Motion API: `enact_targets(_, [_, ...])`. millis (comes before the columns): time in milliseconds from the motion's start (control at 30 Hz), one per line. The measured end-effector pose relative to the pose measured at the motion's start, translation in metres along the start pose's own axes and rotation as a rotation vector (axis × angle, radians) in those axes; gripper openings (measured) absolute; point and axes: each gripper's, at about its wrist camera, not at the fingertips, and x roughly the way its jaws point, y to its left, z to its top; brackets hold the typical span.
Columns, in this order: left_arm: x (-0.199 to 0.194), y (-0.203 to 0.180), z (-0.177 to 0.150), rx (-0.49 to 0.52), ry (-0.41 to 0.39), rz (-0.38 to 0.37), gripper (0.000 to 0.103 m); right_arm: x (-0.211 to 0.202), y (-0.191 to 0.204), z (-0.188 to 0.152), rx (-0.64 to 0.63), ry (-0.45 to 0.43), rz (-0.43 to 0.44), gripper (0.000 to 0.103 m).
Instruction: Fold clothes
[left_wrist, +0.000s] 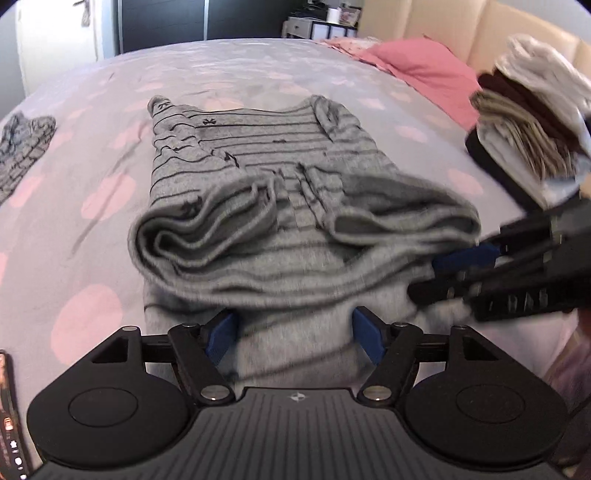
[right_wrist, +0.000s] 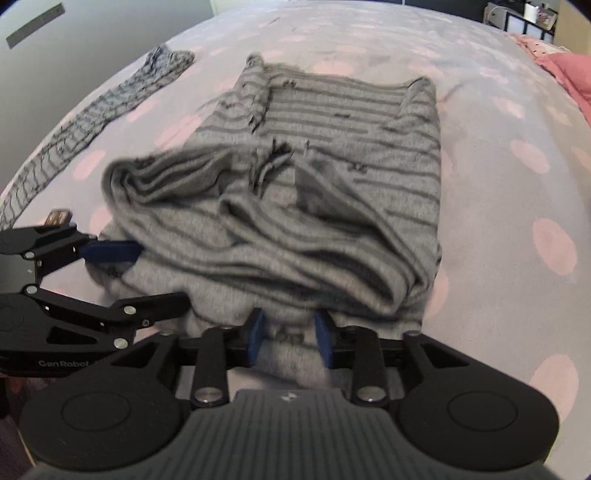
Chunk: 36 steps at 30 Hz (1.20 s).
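A wide bed (left_wrist: 258, 66) is filling the room, its lilac cover showing pale pink dots. A cream padded headboard (left_wrist: 443, 33) is standing behind a pink pillow (left_wrist: 417, 66). Beyond the bed, a dark wardrobe (left_wrist: 162, 18) and a small shelf unit (left_wrist: 317, 27) are waiting in soft daylight.

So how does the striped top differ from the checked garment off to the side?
The striped top has horizontal stripes; the checked garment has a grid pattern. The striped top is bunched into thick folds at its near end; the checked garment lies stretched out long. Both are grey, on the dotted bedspread.
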Motion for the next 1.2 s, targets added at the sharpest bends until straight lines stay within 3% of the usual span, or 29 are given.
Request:
enact_targets(233, [0.018,0.008,0.023,-0.028,-0.028,0.023,0.067,0.016,0.0,0.026,-0.007,0.002,-0.054,0.046])
enact_targets(367, [0.018,0.014,0.037,-0.056,-0.074,0.044,0.067,0.013,-0.004,0.045,-0.006,-0.071,-0.14,0.046])
enact_targets(667, [-0.004,0.04,0.065,-0.116,-0.209,0.118,0.067,-0.01,-0.019,0.066,0.078,-0.189,-0.16,0.047])
enact_targets(800, [-0.013,0.051,0.062,-0.16,-0.195,0.113,0.067,-0.017,-0.024,0.064,0.085,-0.202,-0.154,0.047])
enact_targets(933, [-0.015,0.043,0.049,-0.092,-0.142,0.066,0.063,-0.017,-0.019,0.054,0.053,-0.17,-0.127,0.046])
enact_targets(1067, [-0.002,0.031,0.033,-0.042,-0.103,0.067,0.058,-0.009,-0.006,0.043,-0.003,-0.168,-0.045,0.03])
enact_targets(1200, [0.015,0.028,0.034,-0.053,-0.091,0.086,0.056,0.004,0.01,0.047,-0.043,-0.18,0.012,0.027])
